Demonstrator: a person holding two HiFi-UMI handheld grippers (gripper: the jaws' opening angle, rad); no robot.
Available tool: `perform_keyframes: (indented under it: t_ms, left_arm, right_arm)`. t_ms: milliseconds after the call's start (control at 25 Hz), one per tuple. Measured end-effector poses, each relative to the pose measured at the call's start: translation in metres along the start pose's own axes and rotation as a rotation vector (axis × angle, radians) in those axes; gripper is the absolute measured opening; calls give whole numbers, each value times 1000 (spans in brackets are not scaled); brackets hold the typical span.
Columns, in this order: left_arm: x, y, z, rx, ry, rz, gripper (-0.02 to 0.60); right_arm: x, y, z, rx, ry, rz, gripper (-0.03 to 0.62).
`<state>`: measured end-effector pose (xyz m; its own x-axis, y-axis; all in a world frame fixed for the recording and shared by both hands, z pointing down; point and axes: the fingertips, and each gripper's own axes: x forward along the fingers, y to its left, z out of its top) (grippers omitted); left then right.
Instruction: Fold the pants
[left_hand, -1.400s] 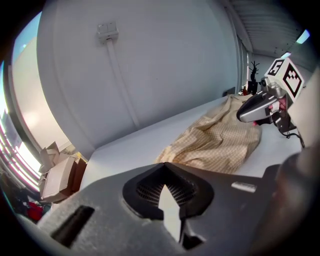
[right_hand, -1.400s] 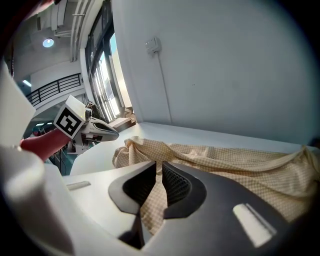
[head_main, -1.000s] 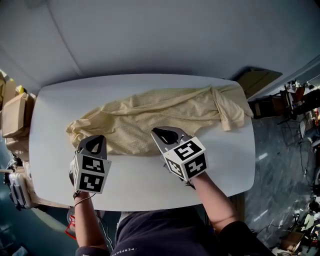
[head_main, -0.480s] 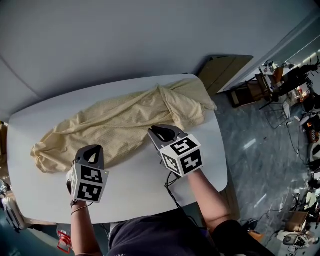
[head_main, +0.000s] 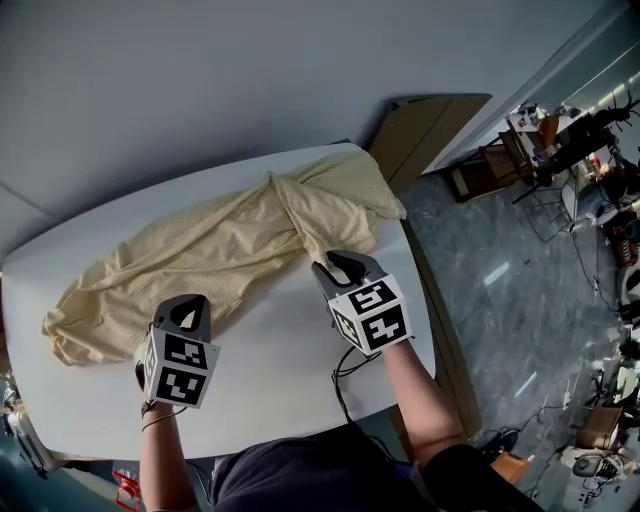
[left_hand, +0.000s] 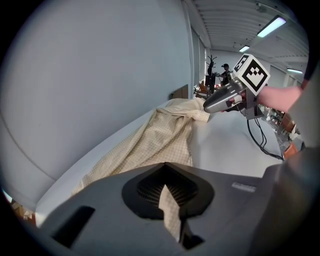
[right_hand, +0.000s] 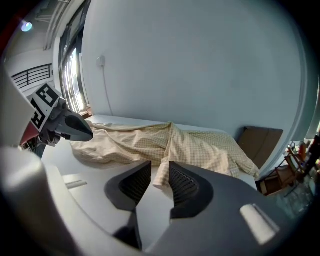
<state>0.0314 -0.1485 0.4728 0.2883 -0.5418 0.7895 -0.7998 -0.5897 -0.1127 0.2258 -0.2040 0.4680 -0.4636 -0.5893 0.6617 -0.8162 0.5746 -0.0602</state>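
Smooth white rounded worktop (head_main: 300, 340) in the head view, grey wall (head_main: 200, 90) behind, crumpled pale-yellow checked pants (head_main: 200, 250) stretched across it, left gripper view, left hand-held gripper (left_hand: 166, 167) clamped on a thin cloth strip, right gripper view, right hand-held gripper (right_hand: 159, 167) just opening, ribbed jaws narrowly apart, fold edge between.

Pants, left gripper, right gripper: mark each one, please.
yellow checked pants (head_main: 200, 250): head view, middle of the spread fabric.
left gripper (left_hand: 166, 169): left gripper view, where its shut jaw tips pinch the fabric.
right gripper (right_hand: 157, 172): right gripper view, gap between jaws that have just been opening, fabric edge between them.
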Motion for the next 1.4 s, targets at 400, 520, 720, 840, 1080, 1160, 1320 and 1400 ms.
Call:
perform_keyframes:
  t_ms: [400,520,720,840,1080,1160,1320,1400]
  left_arm:
    - [23,-11,6,18,49,-18,2]
    - [27,-9,5,6,56,-19,2]
    - [34,-5,4,0,71,-12,2]
    - [35,-3,5,-6,70,-9,2]
    - [37,9,10,-12,71,7,2]
    - [39,12,13,-18,62,12,2]
    - [43,18,27,-52,34,22,2]
    - [43,24,41,-77,14,30,2]
  right_arm:
    - [24,-8,-23,-69,107,-16,141]
    - [22,-18,-20,-93,108,-57,22]
    - [11,-52,1,-93,81,-144,14]
    - [8,-76,16,-86,57,-194,14]
    - [2,-116,55,-85,-23,-281,14]
    - [2,-125,65,-90,-40,-295,14]
    - [3,-142,78,-105,-63,-319,14]
    - [5,-153,84,-106,-72,-332,13]
